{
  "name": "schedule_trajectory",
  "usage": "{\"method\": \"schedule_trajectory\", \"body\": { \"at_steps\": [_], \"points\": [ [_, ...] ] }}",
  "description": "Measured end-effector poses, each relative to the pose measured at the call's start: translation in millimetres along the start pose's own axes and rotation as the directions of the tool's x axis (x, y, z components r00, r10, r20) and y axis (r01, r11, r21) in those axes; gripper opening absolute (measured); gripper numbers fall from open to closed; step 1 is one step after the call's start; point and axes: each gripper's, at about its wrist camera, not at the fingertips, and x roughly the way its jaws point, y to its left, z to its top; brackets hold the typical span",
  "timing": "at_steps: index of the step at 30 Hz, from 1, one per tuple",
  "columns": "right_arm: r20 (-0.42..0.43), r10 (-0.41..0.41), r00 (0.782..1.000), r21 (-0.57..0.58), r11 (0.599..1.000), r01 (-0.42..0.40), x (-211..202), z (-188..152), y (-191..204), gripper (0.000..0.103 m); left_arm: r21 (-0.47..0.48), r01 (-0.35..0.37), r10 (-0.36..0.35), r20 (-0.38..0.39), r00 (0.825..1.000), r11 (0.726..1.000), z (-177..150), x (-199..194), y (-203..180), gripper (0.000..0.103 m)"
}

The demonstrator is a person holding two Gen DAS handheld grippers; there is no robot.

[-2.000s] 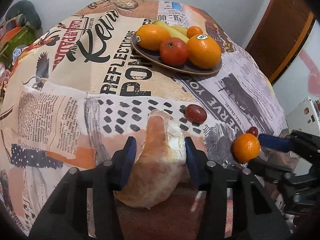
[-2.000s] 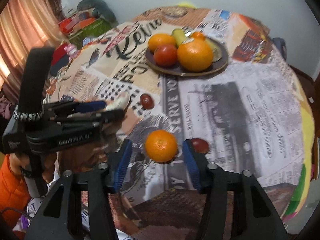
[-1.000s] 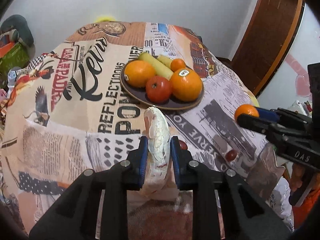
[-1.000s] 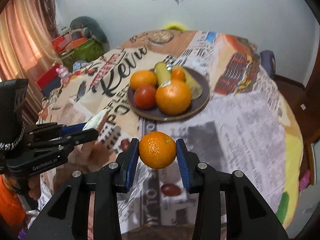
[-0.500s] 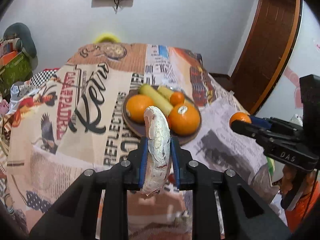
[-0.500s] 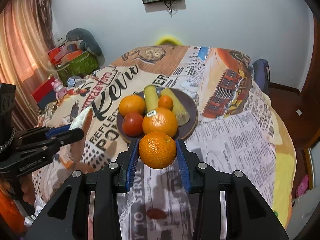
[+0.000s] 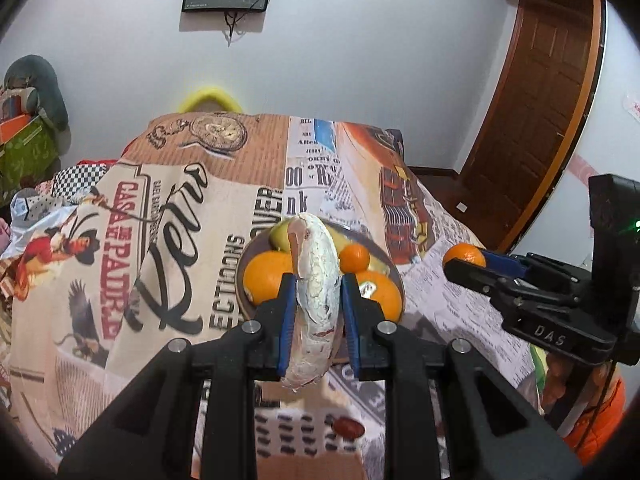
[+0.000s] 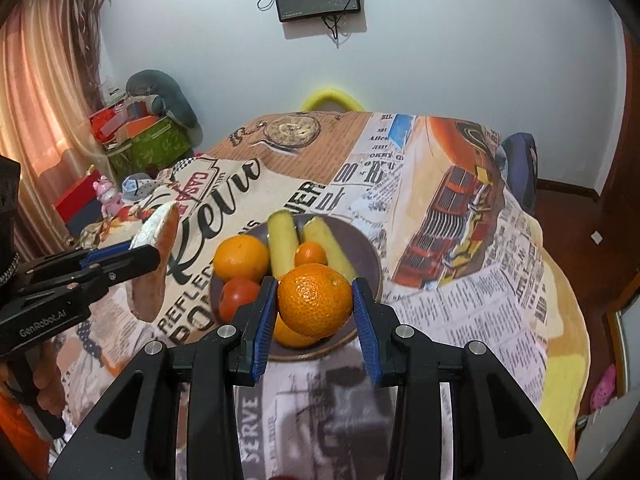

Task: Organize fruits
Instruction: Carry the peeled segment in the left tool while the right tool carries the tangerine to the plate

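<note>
Looking through the left wrist view first, the left gripper (image 7: 318, 312) is seen clenched on a pale, white-crusted pastry (image 7: 316, 280), held edge-on at frame centre, clear of the printed tablecloth (image 7: 120, 240). Behind the pastry, a dark plate (image 7: 396, 276) is partly hidden, with oranges and a yellow-green fruit showing around it. At the right of the frame, the right gripper (image 7: 466, 265) is seen side-on, a mandarin (image 7: 464, 254) pinched at its tip. Low in the frame, a small dark red fruit (image 7: 349, 427) is left lying on the cloth.

Over to the right wrist view: the mandarin (image 8: 315, 300) is gripped between the blue pads (image 8: 266, 320), dead centre, in front of the plate (image 8: 368, 252). On that plate are seen a large orange (image 8: 241, 258), a red tomato (image 8: 239, 298), two yellow-green fruits (image 8: 282, 242) and a small orange (image 8: 310, 254). At mid-left, the left gripper (image 8: 140, 256) is seen with the pastry (image 8: 154, 264) clamped upright.
</note>
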Motion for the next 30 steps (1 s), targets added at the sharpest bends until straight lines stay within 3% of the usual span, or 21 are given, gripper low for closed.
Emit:
{"method": "schedule_trajectory", "body": {
  "at_steps": [8,21,30],
  "points": [
    [-0.018,-0.015,1.000,0.009,1.000,0.015,21,3,-17,0.034,0.022,0.003,-0.004,0.012,1.000,1.000,17,26,-5,0.022],
    [-0.090,0.009,0.996,0.052,0.999,-0.004,61,-7,-39,0.034,0.070,-0.034,0.038,-0.050,0.998,0.997,15,81,-24,0.022],
    [-0.068,0.039,0.997,0.037,0.999,-0.036,61,2,-34,0.034,-0.014,0.022,-0.024,-0.128,0.992,1.000,13,108,-11,0.022]
  ]
}}
